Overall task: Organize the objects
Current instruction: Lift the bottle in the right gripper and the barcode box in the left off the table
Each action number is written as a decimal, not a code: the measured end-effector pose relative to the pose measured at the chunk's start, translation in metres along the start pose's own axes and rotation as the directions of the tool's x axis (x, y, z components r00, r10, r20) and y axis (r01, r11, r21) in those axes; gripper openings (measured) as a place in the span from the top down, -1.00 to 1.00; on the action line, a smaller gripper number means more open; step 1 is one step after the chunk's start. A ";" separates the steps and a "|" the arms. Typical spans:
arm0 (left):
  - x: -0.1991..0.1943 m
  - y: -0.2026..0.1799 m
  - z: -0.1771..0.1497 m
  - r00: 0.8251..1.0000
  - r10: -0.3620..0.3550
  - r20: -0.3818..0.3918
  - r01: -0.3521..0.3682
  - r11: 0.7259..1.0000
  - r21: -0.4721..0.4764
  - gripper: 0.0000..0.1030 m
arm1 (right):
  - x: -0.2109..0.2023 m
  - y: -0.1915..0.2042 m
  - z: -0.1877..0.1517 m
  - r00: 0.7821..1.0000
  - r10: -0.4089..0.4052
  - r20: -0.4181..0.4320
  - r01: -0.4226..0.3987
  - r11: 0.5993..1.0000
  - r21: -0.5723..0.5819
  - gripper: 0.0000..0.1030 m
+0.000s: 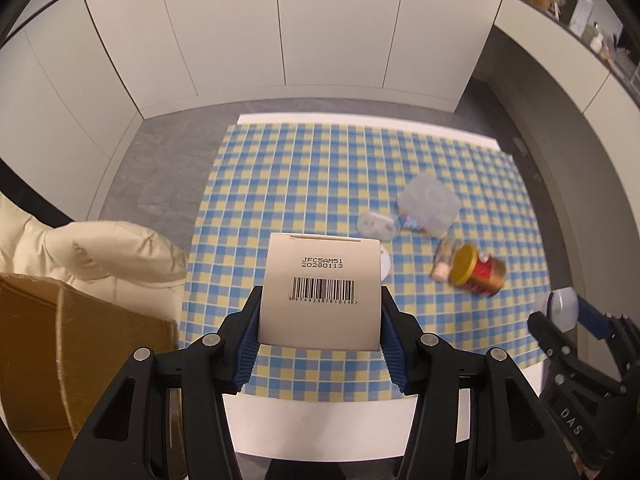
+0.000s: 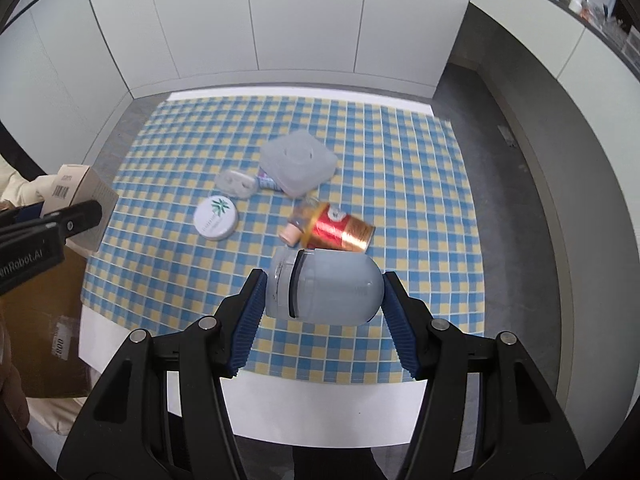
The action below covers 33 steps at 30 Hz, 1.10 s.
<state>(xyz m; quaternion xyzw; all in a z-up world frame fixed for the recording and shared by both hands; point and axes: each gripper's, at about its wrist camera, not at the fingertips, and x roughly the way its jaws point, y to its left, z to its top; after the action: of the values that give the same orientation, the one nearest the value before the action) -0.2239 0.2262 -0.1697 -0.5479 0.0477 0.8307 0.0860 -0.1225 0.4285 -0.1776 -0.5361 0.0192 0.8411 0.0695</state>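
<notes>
My left gripper (image 1: 320, 316) is shut on a beige carton (image 1: 320, 288) with a barcode, held above the near left of the checked tablecloth (image 1: 320, 168). The carton also shows in the right wrist view (image 2: 78, 190). My right gripper (image 2: 324, 300) is shut on a frosted grey capsule-shaped container (image 2: 324, 290), held sideways above the cloth's near edge; it also shows in the left wrist view (image 1: 562, 306). On the cloth lie a red and gold can (image 2: 340, 228), a round white tin (image 2: 216, 217), a clear square box (image 2: 298, 166) and a small contact lens case (image 2: 236, 184).
A brown cardboard box (image 1: 48, 360) stands left of the table, with a cream cushion (image 1: 92, 252) behind it. A small pink-capped bottle (image 2: 294, 228) lies against the can. White cabinets (image 1: 280, 32) line the back; a shelf with clutter (image 1: 580, 8) is at the right.
</notes>
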 end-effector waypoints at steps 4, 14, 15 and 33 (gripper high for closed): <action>-0.019 0.001 0.011 1.000 0.005 0.011 -0.005 1.000 -0.001 -0.03 | -0.018 0.001 0.014 1.000 0.004 0.005 -0.004 1.000 -0.001 -0.17; -0.066 -0.001 0.045 0.999 0.035 0.040 -0.034 0.999 -0.013 -0.03 | -0.068 -0.006 0.060 1.000 0.000 0.030 0.000 1.000 0.012 -0.17; -0.071 -0.001 0.048 0.999 0.029 0.039 -0.028 0.999 -0.021 -0.03 | -0.075 -0.006 0.064 0.999 -0.004 0.038 0.004 1.000 0.009 -0.17; -0.184 -0.001 0.078 0.986 0.043 0.161 -0.040 0.999 -0.020 -0.03 | -0.189 -0.019 0.112 0.988 -0.030 0.153 0.023 0.999 0.047 -0.17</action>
<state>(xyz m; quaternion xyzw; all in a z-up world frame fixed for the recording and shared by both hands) -0.2236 0.2241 0.0301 -0.4786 0.0449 0.8742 0.0677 -0.1417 0.4414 0.0412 -0.4682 0.0258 0.8782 0.0941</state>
